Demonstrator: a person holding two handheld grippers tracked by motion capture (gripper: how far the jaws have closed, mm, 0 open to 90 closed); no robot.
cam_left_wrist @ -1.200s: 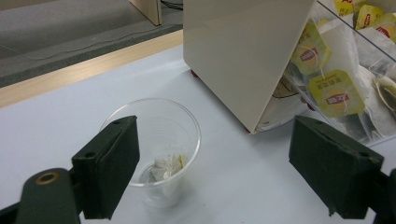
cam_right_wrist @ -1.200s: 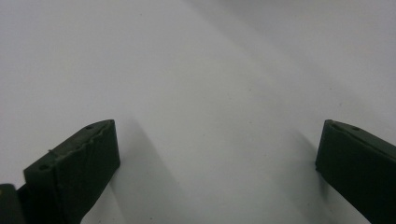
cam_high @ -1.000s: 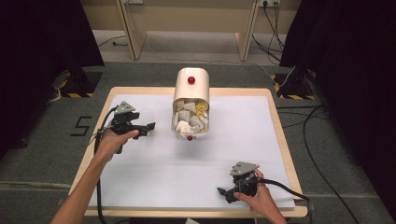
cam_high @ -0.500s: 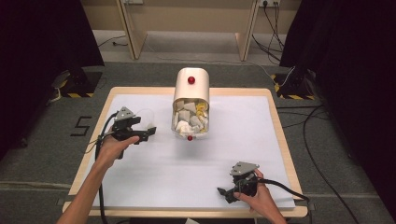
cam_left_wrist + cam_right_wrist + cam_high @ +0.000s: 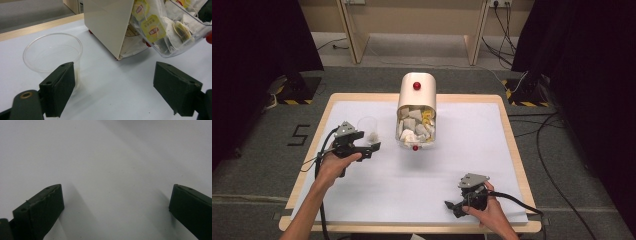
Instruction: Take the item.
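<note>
I am bringing my wide-spread, empty left gripper [image 5: 115, 92] beside the clear plastic cup [image 5: 53, 53] at frame left, probably light and crushable, so I am favouring a gentle mid-wall grip.

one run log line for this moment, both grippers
left gripper: open, beside clear cup | right gripper: open, over table | tea bag dispenser: drawer open

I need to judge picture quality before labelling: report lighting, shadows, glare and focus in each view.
High view: even light on the white table, dark curtains at both sides, soft shadow beside the tea bag dispenser. Left gripper view: sharp on the clear plastic cup and tea bags, mild glare on the cup rim. Right gripper view: the right gripper has blurred, dim jaws casting soft shadows.
</note>
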